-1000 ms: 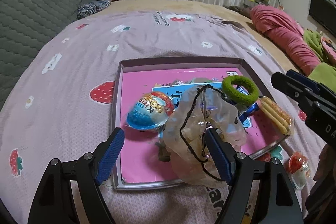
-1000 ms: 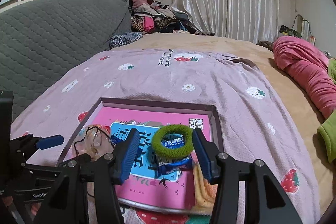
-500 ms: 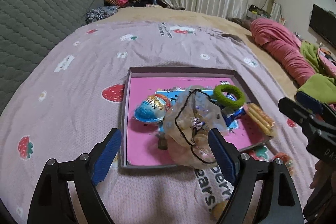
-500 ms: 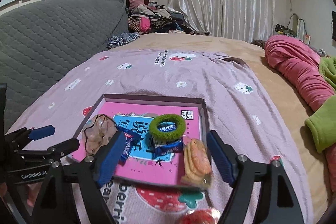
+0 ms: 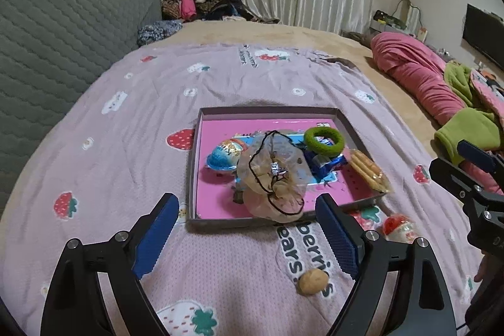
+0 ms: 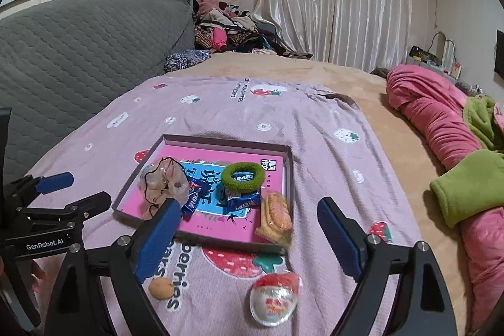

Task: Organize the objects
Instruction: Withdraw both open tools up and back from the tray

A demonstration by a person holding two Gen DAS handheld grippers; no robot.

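step: between picks; walnut [image 6: 161, 288] & red-capped egg [image 6: 274, 302] lie outside tray [image 6: 220, 141] (lower frame)
fingers: both grippers opening, empty
next: close on one, lift into tray

Fuzzy green hair tie [image 5: 323, 140]; crinkly clear plastic bag [image 5: 272, 175]; matt cloth blanket [image 5: 220, 77].

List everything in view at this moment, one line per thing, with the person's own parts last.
tray: 1, grey rim, pink floor, on bedspread
scrunchie: 1, green, in tray, on a blue wrapper
blue wrappers: 2, in tray
clear bag: 1, black drawstring, in tray, over its near rim
blue egg: 1, in tray, left
biscuit pack: 1, orange, over tray's near right corner
red egg: 1, red and white, on bedspread before tray
walnut: 1, brown, on bedspread before tray
bedspread: 1, lilac, strawberry print
headboard: 1, grey, left
left gripper: opening, nothing between the jaws
right gripper: opening, nothing between the jaws
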